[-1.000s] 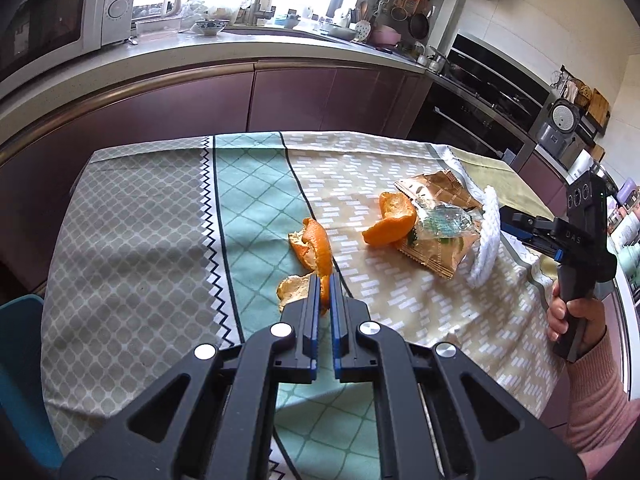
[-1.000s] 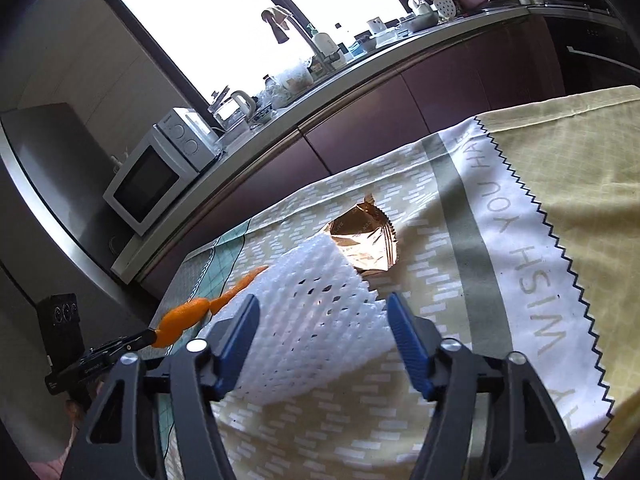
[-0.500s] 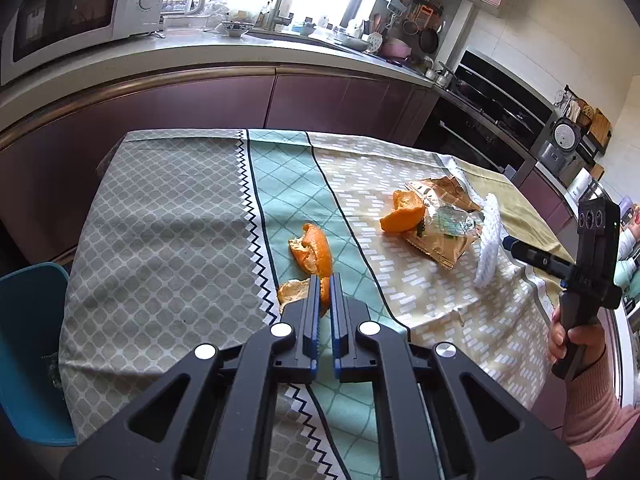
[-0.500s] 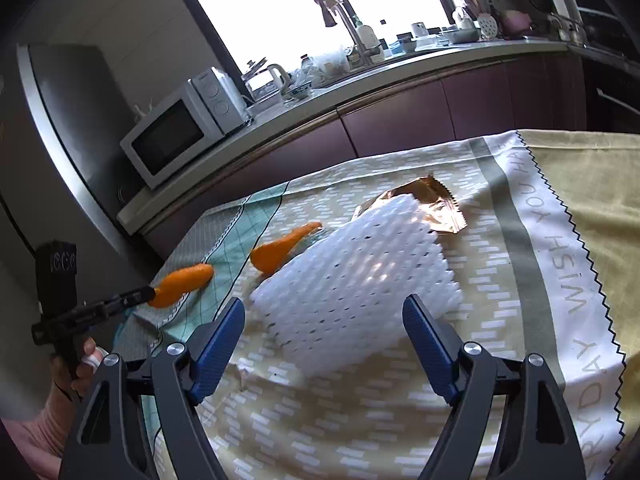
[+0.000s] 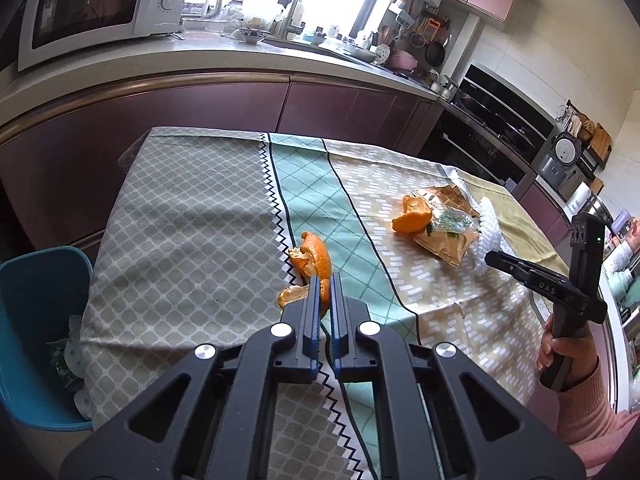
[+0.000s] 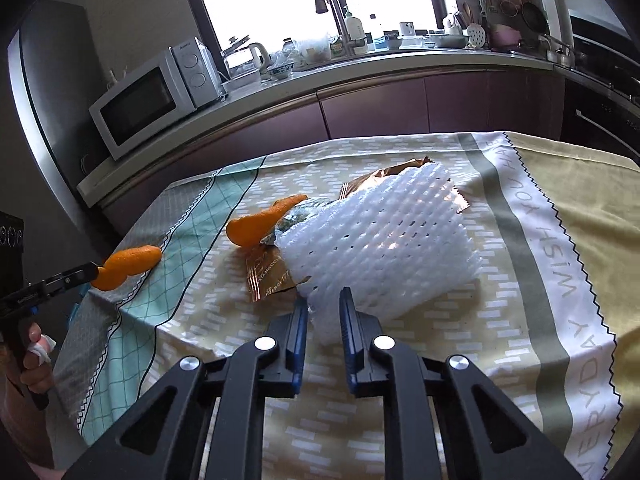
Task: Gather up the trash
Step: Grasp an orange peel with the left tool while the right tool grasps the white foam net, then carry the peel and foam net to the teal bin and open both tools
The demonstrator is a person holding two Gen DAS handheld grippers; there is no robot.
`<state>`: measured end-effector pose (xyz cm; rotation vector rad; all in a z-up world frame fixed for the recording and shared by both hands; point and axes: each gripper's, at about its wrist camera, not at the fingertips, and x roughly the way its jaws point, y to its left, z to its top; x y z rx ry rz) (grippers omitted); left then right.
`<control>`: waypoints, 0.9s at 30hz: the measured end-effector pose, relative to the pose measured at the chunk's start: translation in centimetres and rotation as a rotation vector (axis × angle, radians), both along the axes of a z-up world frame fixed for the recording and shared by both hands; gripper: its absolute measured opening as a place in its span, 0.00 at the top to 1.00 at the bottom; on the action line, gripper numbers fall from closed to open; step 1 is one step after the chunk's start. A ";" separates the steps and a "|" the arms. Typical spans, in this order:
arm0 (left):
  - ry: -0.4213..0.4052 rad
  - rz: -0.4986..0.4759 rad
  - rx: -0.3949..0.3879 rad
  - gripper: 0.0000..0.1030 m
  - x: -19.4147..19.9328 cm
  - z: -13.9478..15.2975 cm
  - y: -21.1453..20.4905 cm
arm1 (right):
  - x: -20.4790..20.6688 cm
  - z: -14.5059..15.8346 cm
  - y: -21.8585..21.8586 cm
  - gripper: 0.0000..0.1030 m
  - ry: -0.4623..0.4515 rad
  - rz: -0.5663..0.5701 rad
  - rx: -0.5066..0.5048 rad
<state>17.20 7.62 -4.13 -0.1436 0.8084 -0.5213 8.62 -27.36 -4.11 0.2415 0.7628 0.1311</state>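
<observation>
My left gripper (image 5: pixel 325 280) is shut on an orange peel (image 5: pixel 312 258) and holds it above the tablecloth; it shows from the side in the right wrist view (image 6: pixel 128 266). My right gripper (image 6: pixel 323 306) is shut on the near corner of a white foam fruit net (image 6: pixel 380 240), which lies over a brown snack wrapper (image 6: pixel 266 274). A second orange peel (image 6: pixel 256 226) rests on the wrapper (image 5: pixel 444 236) beside a small clear green wrapper (image 5: pixel 452 220).
A blue bin (image 5: pixel 36 336) with some trash in it stands on the floor left of the table (image 5: pixel 192 240). Behind the table runs a kitchen counter (image 5: pixel 240 56) with a microwave (image 5: pixel 92 4).
My left gripper has pulled back and up with the peel, bringing the blue bin into view. My right gripper has closed from wide open onto the foam net's near corner.
</observation>
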 end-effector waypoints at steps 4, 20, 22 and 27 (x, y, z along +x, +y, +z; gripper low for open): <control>-0.004 0.016 -0.007 0.95 -0.5 0.1 1.4 | -1.7 1.9 -0.1 0.90 -0.054 -0.006 0.001; -0.081 0.202 -0.027 0.95 -3.5 2.8 12.4 | -2.2 7.9 14.4 0.90 -0.185 0.455 0.091; -0.085 0.238 -0.020 0.95 -3.8 2.8 14.2 | -1.2 7.6 17.7 0.90 -0.163 0.530 0.107; -0.079 0.329 -0.007 0.95 -3.9 2.5 18.9 | 1.1 6.9 25.7 0.90 -0.099 0.699 0.156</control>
